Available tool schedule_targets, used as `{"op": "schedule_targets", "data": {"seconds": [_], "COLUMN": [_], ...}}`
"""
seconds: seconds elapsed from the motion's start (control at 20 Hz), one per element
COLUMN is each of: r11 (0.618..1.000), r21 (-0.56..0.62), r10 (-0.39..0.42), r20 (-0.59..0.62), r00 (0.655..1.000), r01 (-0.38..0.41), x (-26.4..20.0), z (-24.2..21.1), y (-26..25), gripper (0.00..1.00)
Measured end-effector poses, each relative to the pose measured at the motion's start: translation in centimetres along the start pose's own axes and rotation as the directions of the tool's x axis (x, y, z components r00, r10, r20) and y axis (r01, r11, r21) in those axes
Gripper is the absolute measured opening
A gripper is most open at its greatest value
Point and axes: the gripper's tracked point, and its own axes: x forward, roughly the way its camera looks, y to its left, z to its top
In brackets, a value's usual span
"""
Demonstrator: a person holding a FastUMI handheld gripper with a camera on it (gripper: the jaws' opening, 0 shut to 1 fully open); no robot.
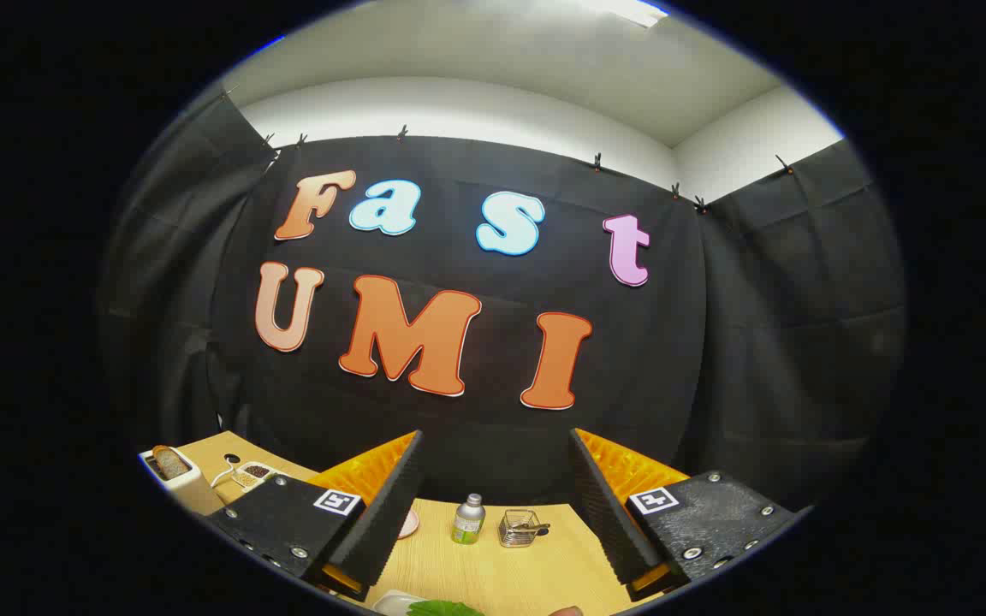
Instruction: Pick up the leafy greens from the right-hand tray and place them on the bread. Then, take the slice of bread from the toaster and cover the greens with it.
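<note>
Leafy greens (pixel 444 608) low between the fingers, close under the camera, lying beside a pale tray rim (pixel 392 601) on the wood table (pixel 493 569); mostly cut off, so shape and grip point hard to judge. Something small and rounded at the very bottom, just right of the greens; can't tell what. Gripper (pixel 493 500) spread wide, nothing pinched, held high and aimed nearly level at the booth wall rather than down; probably a carry or start pose, not yet a reach. Judged: step one not begun, greens untouched in the tray; next move needs a tilt down and drop onto the leaves. Beyond the fingers, at table's far edge: small bottle (pixel 468 519) w/ silver cap, wire basket (pixel 520 528) just beside it, pinkish round dish (pixel 408 524) half hidden behind the left finger. Further off left: toaster (pixel 176 481) w/ bread slice (pixel 170 462) standing up in its slot, ready to lift out later; small tray w/ dark bits (pixel 255 472) near it.
</note>
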Motion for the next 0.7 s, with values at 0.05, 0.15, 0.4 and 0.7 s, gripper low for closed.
{"op": "schedule_targets", "data": {"seconds": [0.05, 0.15, 0.4, 0.7], "r11": [1.0, 1.0, 0.999, 0.997], "r21": [0.0, -0.008, -0.003, 0.014], "r10": [0.011, 0.015, 0.035, 0.073], "r20": [-0.002, -0.007, -0.012, 0.017], "r00": [1.0, 1.0, 0.999, 0.997], "r01": [-0.011, -0.015, -0.035, -0.073], "x": [0.0, 0.1, 0.2, 0.1], "z": [-0.1, -0.2, -0.3, 0.8], "y": [0.4, 0.6, 1.1, 1.8], "gripper": [0.98, 0.98, 0.98, 0.98]}}
